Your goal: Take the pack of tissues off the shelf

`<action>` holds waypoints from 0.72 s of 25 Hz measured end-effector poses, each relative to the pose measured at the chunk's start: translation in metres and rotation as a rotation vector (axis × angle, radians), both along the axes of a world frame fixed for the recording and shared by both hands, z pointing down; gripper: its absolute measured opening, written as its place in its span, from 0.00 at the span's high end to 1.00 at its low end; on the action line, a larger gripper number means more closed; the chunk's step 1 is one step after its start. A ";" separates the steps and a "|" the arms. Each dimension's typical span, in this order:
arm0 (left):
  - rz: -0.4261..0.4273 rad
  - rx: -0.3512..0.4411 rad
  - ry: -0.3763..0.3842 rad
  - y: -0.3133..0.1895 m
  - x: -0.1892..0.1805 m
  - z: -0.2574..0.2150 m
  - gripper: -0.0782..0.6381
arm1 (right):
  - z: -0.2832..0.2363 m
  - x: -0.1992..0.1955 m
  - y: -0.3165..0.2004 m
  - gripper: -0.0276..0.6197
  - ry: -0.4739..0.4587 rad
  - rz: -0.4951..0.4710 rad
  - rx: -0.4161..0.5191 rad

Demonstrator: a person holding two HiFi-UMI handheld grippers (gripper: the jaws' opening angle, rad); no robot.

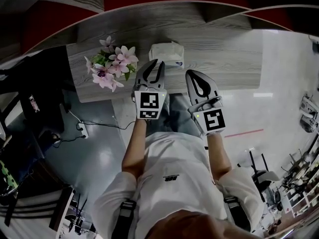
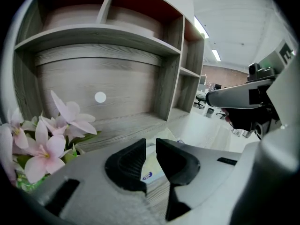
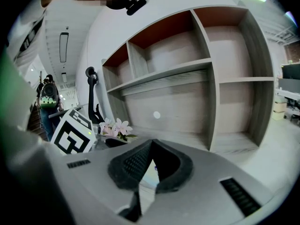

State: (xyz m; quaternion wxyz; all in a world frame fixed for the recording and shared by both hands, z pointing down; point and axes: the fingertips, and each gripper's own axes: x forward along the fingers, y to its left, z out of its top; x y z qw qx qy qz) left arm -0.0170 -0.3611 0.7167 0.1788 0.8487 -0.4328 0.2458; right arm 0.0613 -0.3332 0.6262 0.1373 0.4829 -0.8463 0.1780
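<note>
Where the white, soft pack of tissues point(image 1: 166, 54) lies on the bottom board of the grey wood-grain shelf point(image 1: 224, 59), just beside a bunch of pink and white flowers point(image 1: 112, 63), the left hand-held gripper point(image 1: 155, 64) hovers near its front edge. Its jaws are slightly parted, with nothing between them. The right hand-held gripper point(image 1: 192, 75) hangs alongside, clenched on nothing. The reach looks unfinished. A sound grasp probably calls for wider left jaws squared to the pack, a path clear of the petals, and a gentle squeeze, since the soft pack should give.
</note>
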 end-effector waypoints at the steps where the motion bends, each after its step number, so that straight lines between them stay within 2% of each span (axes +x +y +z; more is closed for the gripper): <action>1: -0.002 0.002 0.002 0.001 -0.001 -0.002 0.79 | -0.001 -0.001 0.000 0.92 -0.001 -0.003 0.003; 18: -0.014 0.027 0.018 0.012 -0.006 -0.030 0.79 | -0.006 -0.008 0.002 0.92 0.000 -0.044 0.020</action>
